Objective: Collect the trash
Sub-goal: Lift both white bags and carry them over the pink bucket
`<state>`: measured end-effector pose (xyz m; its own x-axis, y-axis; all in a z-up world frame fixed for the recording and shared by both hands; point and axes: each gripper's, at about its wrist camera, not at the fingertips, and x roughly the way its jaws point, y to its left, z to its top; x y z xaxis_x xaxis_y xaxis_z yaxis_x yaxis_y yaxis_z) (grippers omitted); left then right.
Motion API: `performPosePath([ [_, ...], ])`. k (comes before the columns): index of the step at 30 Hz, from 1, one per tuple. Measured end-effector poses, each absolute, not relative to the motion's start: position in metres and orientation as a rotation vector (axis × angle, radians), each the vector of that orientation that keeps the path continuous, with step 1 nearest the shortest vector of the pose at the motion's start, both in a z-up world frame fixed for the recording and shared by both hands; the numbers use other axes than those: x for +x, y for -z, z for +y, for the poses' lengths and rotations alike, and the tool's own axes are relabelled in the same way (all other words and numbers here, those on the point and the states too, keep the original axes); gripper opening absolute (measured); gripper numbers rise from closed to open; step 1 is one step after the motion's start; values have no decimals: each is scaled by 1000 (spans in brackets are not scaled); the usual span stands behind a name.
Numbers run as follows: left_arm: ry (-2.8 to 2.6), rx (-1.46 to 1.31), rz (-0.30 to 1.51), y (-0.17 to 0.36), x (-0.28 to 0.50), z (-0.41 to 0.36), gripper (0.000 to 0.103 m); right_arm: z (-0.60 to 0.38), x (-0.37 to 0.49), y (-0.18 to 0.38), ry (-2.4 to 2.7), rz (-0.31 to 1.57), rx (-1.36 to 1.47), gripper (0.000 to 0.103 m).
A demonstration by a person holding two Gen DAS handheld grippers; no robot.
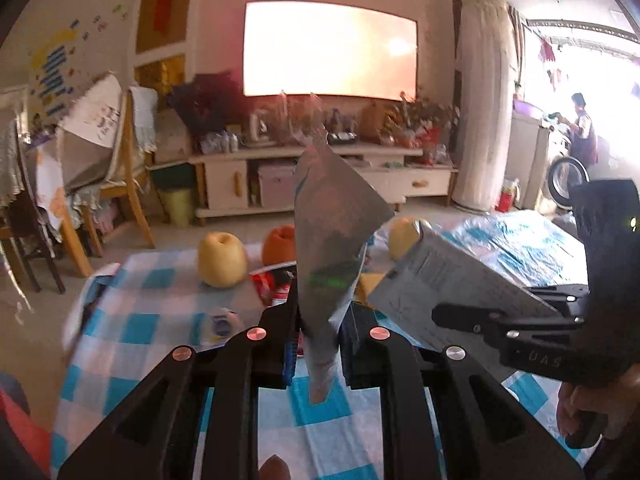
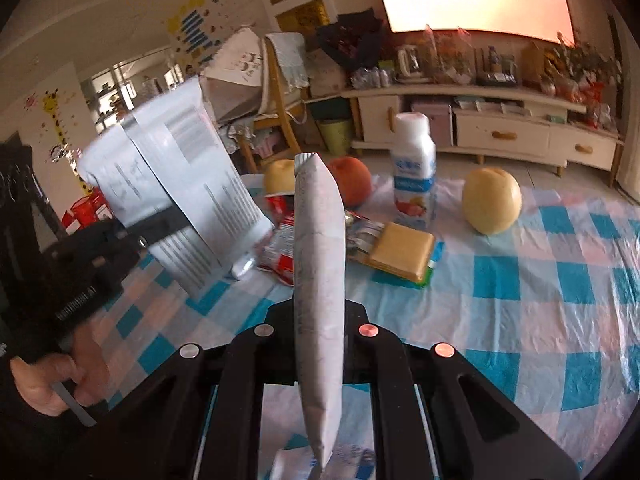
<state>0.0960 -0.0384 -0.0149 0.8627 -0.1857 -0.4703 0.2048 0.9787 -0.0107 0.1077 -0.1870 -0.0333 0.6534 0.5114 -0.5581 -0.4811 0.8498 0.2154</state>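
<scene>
Left gripper [image 1: 318, 320]: jaws clamped on crumpled silvery foil pouch [image 1: 336, 224], held above checked blue-white plastic tablecloth [image 1: 140, 300]. Right gripper [image 2: 318, 312]: jaws clamped on flat white printed packet [image 2: 318, 240], above tablecloth; pear [image 2: 491, 200], yogurt bottle [image 2: 414, 172] beyond.

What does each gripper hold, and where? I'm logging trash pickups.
Left gripper: a silvery wrapper, pinched near its lower end. Right gripper: a white printed packet, clamped across its lower part.
</scene>
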Motion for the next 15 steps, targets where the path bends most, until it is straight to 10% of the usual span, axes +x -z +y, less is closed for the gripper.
performPosePath([
  [15,35,32,465,-28,6,37,18,-101,45,-25,-696,565,-11,12],
])
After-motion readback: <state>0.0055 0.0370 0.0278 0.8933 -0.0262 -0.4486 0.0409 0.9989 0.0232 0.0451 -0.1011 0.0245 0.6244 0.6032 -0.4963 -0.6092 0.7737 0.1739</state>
